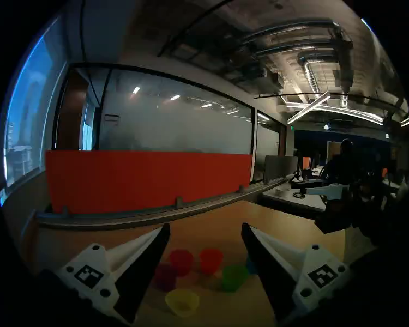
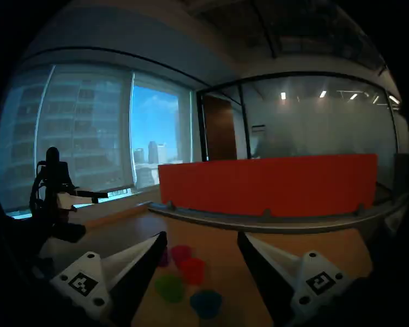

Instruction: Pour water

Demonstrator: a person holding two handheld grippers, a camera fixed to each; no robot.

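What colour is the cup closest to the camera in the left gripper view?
Yellow. The cup shows best in the left gripper view, low in the picture.

small red plastic cup (image 1: 210,259), small green plastic cup (image 1: 234,276) at its four o'clock; long orange-red divider panel (image 1: 150,180) at eleven.

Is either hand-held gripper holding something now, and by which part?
Nothing is held. The left hand-held gripper and right hand-held gripper are both open; the coloured cups stand free.
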